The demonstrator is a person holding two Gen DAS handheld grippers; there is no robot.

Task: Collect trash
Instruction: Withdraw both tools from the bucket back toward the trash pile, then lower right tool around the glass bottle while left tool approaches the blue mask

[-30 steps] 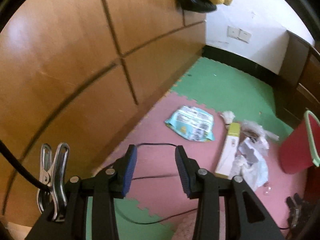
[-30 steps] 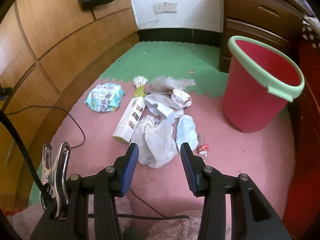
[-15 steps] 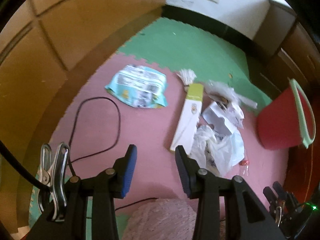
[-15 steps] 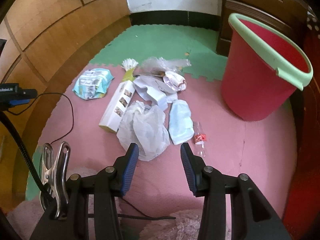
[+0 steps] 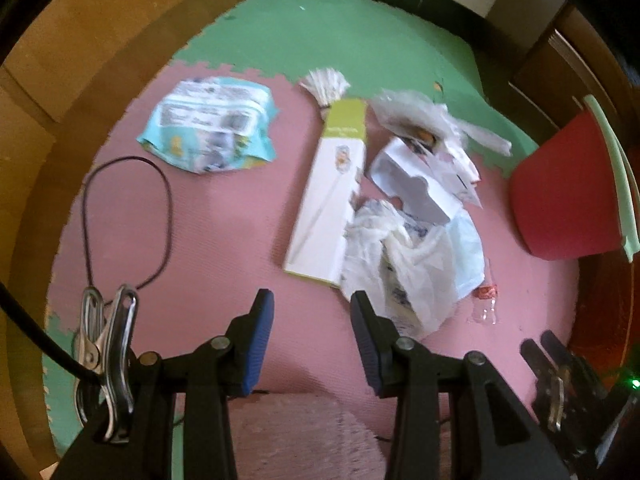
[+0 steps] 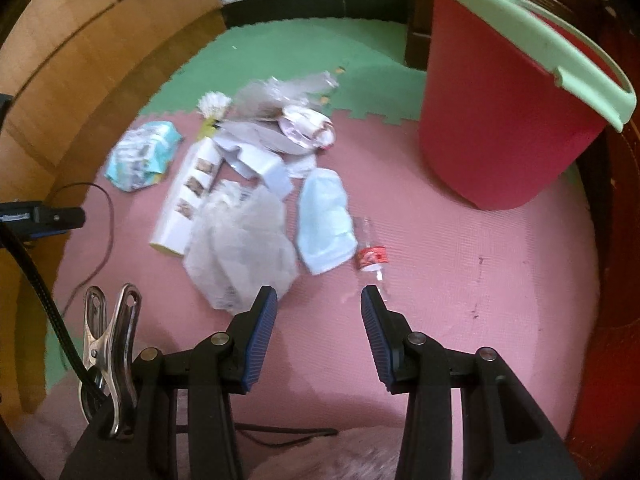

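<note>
Floor lot, 2 wrist views, both slightly blurred.

1. Left gripper: lower centre of the left view, jaws apart, nothing between them, above bare pink mat.
2. Right gripper: lower centre of the right view, jaws apart, nothing held; its black fingers also show at the lower right edge of the left view.
3. Red bucket: pale green rim, upright, upper right of the right view; right edge of the left view. Well apart from the trash heap.
4. Long white carton with a yellow-green end: centre of the left view, lying flat.
5. Crumpled white plastic bag: centre of the right view, touching the carton's lower end, just above the right gripper's left pad.
6. Pale blue pouch: just right of the bag.
7. Small clear bottle with a red label: beside the pouch's lower right corner.
8. Blue printed wrapper: upper left of the left view, apart from the heap.
9. White paper and clear film scraps: upper centre, piled against the carton.
10. Black cable: looped at left.
11. Green mat: top of frame.
</note>
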